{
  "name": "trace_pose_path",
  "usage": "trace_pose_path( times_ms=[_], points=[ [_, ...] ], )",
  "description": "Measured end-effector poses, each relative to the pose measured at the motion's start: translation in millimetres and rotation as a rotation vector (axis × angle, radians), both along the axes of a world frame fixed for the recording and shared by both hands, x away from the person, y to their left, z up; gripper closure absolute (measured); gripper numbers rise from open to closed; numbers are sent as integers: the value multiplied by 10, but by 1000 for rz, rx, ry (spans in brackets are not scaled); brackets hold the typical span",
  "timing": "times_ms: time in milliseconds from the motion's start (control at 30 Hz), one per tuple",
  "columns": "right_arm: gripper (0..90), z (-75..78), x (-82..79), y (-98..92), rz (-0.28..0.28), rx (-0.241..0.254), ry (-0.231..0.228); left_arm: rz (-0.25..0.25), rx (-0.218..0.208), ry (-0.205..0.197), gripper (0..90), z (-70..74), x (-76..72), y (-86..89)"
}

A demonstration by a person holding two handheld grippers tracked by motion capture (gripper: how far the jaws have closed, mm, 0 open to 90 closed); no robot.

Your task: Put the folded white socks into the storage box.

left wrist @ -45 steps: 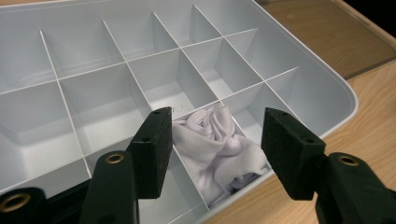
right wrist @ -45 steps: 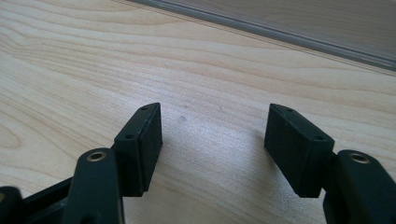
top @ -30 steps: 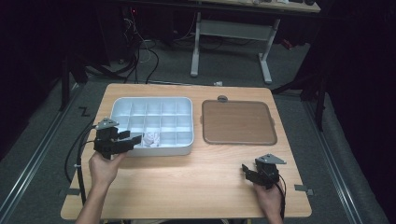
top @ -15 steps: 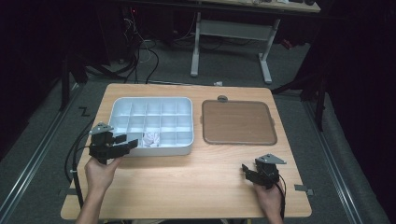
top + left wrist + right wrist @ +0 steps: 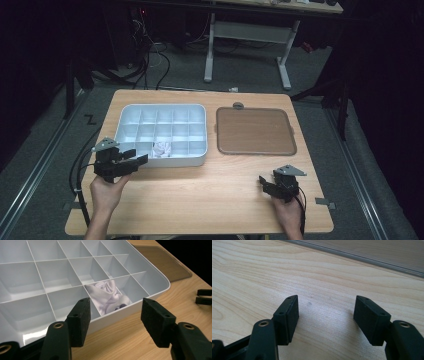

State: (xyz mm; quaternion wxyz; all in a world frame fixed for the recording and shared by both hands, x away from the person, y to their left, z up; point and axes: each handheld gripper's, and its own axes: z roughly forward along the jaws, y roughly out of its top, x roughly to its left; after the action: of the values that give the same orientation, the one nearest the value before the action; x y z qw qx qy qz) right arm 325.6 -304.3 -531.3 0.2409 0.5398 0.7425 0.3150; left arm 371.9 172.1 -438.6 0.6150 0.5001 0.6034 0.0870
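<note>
High view: left gripper (image 5: pixel 141 160), jaws spread and empty, at the white tray's (image 5: pixel 131 112) seven o'clock corner; right gripper (image 5: pixel 262 182) released too, over bare table (image 5: pixel 200 200).

No readable text or labels anywhere.

Left gripper view: divided tray (image 5: pixel 155 280) cut off by top and left frame edges; far rows not seen. White crumpled item (image 5: pixel 110 296) in a near compartment, lower part hidden behind tray wall; identity cannot be told. Brown lid (image 5: pixel 372 250) cropped at top of the right gripper view.
</note>
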Motion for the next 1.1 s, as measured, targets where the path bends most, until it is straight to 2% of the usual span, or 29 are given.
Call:
trace_pose_path(
  times_ms=[400,600,1100],
  points=[
    [373,0,0,0,0,0,0,-20,-11,-14,408,-58,-115,-25],
    [374,0,0,0,0,0,0,-28,-12,-3,406,-116,-142,-39],
    [374,0,0,0,0,0,0,-45,-45,36,401,-295,-201,-110]
  ],
)
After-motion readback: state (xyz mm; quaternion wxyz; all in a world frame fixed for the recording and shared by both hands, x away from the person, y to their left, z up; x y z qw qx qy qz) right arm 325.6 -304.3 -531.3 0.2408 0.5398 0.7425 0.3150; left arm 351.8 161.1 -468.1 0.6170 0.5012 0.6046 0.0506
